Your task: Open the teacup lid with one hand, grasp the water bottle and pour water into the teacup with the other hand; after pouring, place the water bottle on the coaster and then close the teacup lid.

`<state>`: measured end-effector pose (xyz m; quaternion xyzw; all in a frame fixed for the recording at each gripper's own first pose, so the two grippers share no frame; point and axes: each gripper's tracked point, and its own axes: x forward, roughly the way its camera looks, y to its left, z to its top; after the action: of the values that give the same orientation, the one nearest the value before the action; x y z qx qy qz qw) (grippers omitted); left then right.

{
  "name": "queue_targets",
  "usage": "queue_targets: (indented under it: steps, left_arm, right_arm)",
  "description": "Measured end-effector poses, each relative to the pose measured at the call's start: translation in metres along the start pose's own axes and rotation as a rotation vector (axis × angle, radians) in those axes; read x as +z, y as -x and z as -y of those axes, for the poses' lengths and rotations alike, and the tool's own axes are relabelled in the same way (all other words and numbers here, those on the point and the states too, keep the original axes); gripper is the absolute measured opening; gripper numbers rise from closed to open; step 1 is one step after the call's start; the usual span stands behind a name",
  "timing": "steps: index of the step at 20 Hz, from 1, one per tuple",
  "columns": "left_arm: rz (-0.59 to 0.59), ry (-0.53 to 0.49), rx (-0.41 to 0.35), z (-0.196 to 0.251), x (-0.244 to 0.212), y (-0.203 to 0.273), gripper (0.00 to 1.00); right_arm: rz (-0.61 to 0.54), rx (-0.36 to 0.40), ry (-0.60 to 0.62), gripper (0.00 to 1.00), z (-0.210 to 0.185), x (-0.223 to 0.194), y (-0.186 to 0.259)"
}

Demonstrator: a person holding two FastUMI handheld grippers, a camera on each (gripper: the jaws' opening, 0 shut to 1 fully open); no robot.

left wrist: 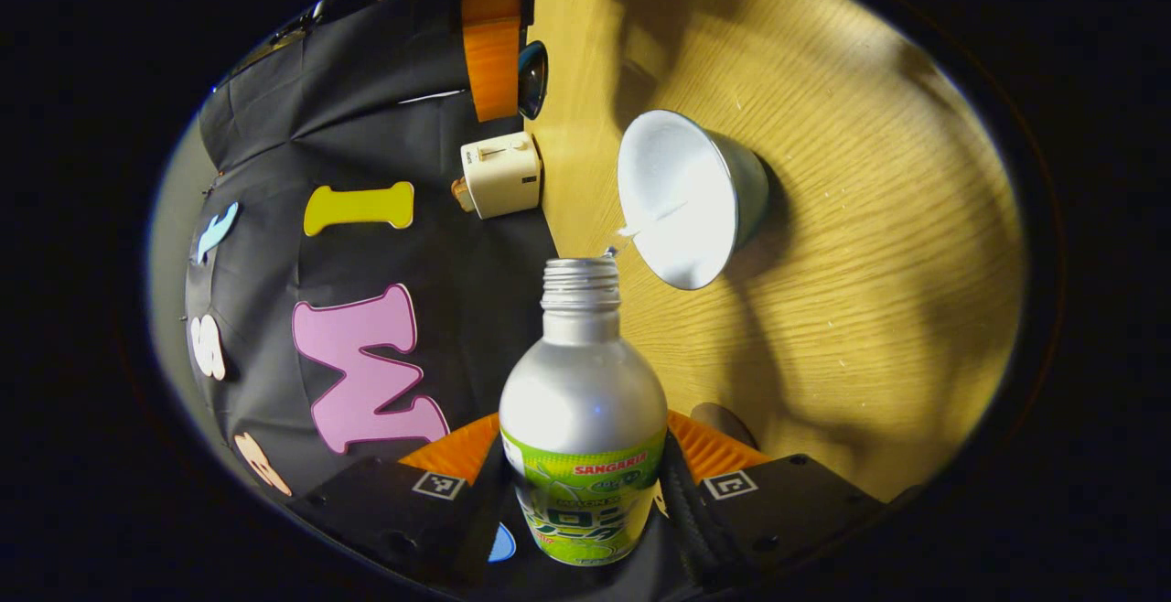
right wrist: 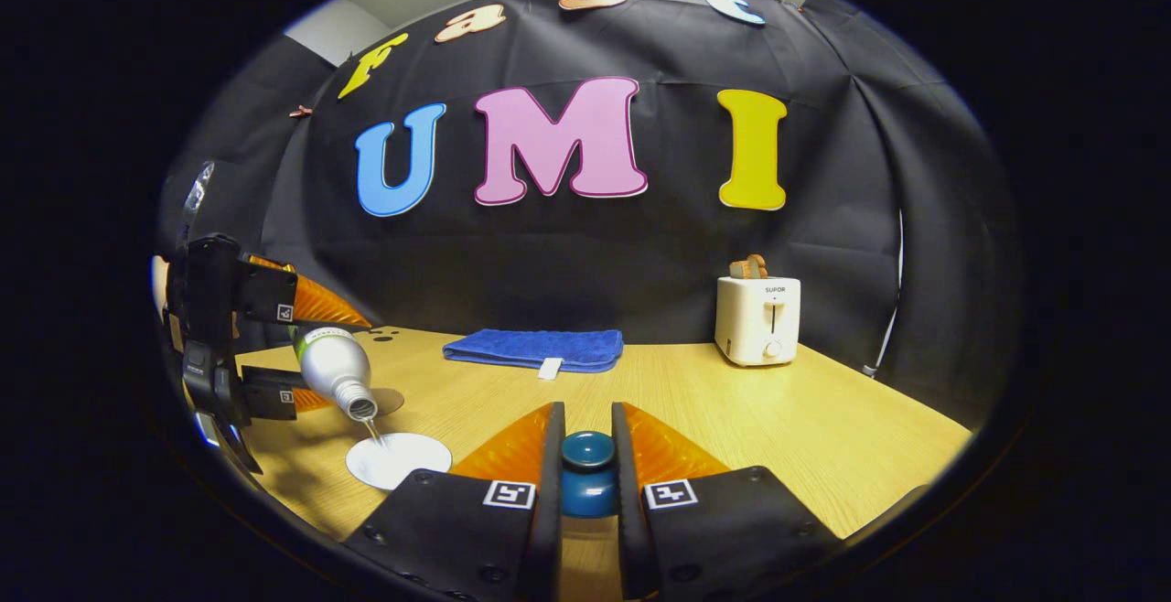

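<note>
Now mid-pour | left tool (left wrist: 585, 483) clamps the smooth aluminium water bottle (left wrist: 584, 401), tilted, thin stream into the open white-lined teacup (left wrist: 686, 195) on the wood-grain worktop (left wrist: 869, 263) | right tool (right wrist: 587, 456) grips the glossy rounded teacup lid (right wrist: 587, 469), held aloft | left: bottle to coaster, lid back on.

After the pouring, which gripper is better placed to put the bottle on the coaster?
Left. The left gripper is shut on the tilted bottle above the teacup. The right gripper holds the lid.
</note>
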<state>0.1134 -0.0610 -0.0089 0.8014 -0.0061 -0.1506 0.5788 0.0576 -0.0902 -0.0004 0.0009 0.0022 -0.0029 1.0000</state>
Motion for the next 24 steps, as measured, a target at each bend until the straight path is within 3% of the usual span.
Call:
queue_targets:
  steps: [24]
  left_arm:
    - [-0.025, -0.253, -0.012, -0.015, -0.017, 0.002, 0.8]
  right_arm:
    - [0.001, -0.013, 0.001, 0.29, 0.002, 0.001, 0.001]
